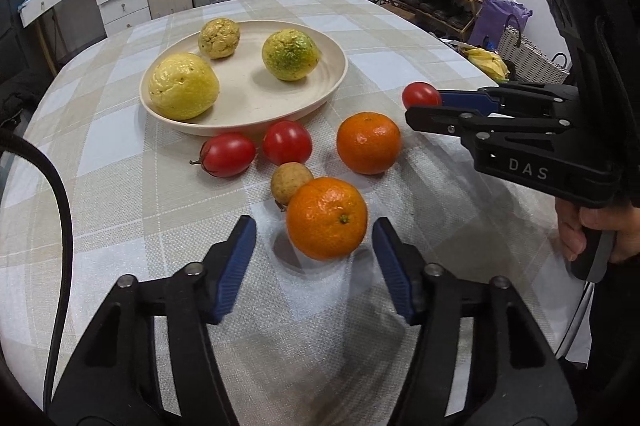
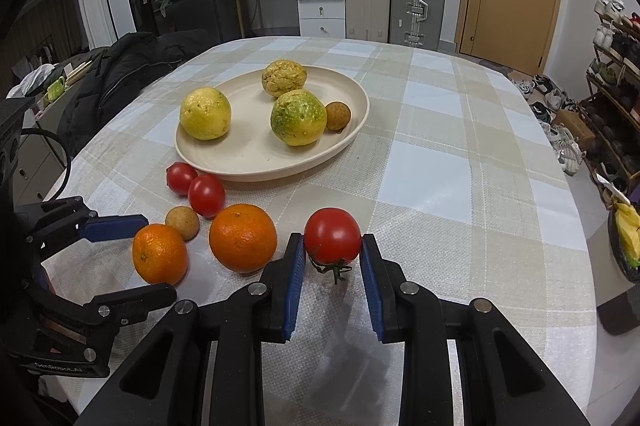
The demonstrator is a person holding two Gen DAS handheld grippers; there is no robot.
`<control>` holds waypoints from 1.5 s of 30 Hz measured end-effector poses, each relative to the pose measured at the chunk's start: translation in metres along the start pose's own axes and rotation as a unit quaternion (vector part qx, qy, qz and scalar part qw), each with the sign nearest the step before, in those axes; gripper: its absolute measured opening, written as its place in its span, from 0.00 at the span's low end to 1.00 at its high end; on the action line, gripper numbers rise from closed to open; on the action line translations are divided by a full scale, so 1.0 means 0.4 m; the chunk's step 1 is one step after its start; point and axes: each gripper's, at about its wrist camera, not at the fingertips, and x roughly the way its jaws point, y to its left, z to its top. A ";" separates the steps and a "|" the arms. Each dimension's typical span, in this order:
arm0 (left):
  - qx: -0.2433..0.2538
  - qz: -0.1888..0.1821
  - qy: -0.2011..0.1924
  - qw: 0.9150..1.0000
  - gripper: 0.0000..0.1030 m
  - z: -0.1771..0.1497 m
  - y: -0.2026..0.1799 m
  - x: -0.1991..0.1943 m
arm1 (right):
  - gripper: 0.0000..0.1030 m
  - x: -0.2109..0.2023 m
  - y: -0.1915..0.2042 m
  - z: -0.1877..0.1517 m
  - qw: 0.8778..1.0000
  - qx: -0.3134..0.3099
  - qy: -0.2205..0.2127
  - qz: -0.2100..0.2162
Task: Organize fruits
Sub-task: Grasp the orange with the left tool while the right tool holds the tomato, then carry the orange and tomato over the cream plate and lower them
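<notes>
**Tomato gripped, orange framed**

The round red tomato with its green stalk (image 2: 332, 237) sits pinched between the blue pads of the right gripper (image 2: 333, 246), clenched on it just above the checked beige-and-white tablecloth (image 2: 440, 165). The left gripper (image 1: 314, 238) brackets the nearer round orange mandarin (image 1: 327, 218), a gap showing on either side, pads not pressing. Behind lie a second mandarin (image 1: 368, 142), two red tomatoes and a small brown fruit (image 1: 290, 182), then the cream round plate (image 1: 256, 113) carrying yellow-green fruits.
</notes>
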 end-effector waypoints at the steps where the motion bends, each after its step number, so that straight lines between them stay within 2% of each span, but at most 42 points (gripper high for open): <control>1: 0.002 -0.003 0.000 1.000 0.42 -0.001 -0.002 -0.001 | 0.28 0.000 0.000 0.000 1.000 0.000 0.000 -0.001; 2: 0.006 -0.007 0.001 1.000 0.37 -0.002 -0.005 -0.001 | 0.28 0.001 -0.001 0.000 1.000 0.000 0.000 0.000; 3: 0.008 -0.009 0.001 1.000 0.36 -0.003 -0.008 -0.002 | 0.28 0.001 0.000 0.000 1.000 0.000 0.000 0.000; 21: 0.003 -0.021 -0.033 0.999 0.36 0.006 0.004 -0.045 | 0.28 -0.019 -0.003 0.005 1.000 0.001 -0.015 0.002; 45: -0.023 0.034 -0.098 0.994 0.36 0.029 0.073 -0.114 | 0.28 -0.075 0.020 0.017 0.998 -0.008 -0.061 0.025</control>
